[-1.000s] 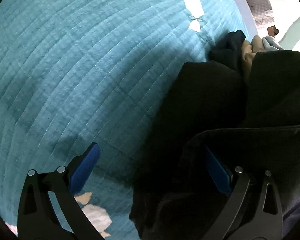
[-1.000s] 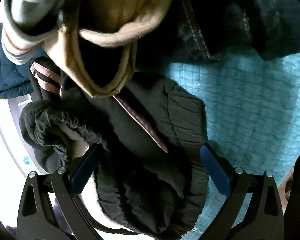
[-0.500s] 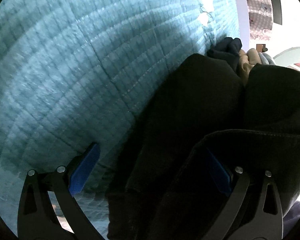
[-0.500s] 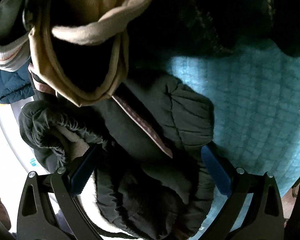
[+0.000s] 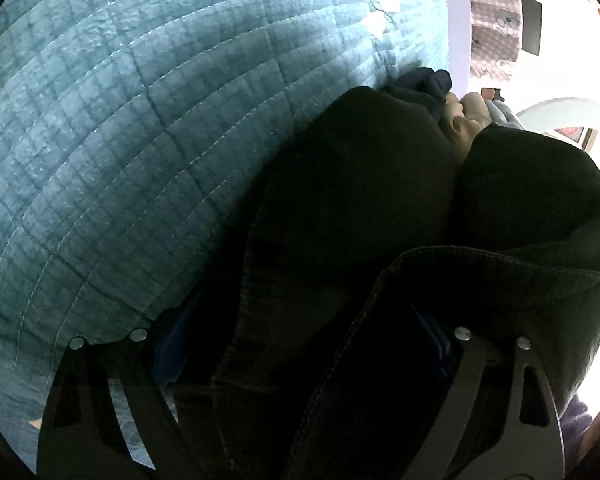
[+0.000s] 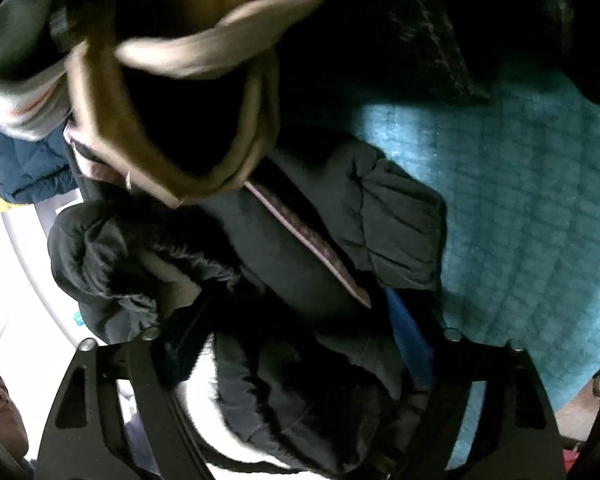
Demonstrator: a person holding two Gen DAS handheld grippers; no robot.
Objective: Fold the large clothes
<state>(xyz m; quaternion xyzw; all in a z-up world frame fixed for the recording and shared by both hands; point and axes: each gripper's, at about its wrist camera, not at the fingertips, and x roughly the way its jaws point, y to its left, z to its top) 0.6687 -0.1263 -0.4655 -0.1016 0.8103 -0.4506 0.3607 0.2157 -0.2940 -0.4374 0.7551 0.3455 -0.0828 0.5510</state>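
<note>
Black jacket (image 6: 340,240) lies bunched at the edge of the teal quilt (image 6: 520,200), and both grippers have dropped onto dark cloth since a second ago. Right gripper (image 6: 296,344): jaws wide but closing, jacket between them, no pinch yet. Left gripper (image 5: 300,344): same, closing around a dark fold (image 5: 340,220). A grab looks imminent. Only the right view shows the tan garment (image 6: 204,92); only the left shows open quilt.
</note>
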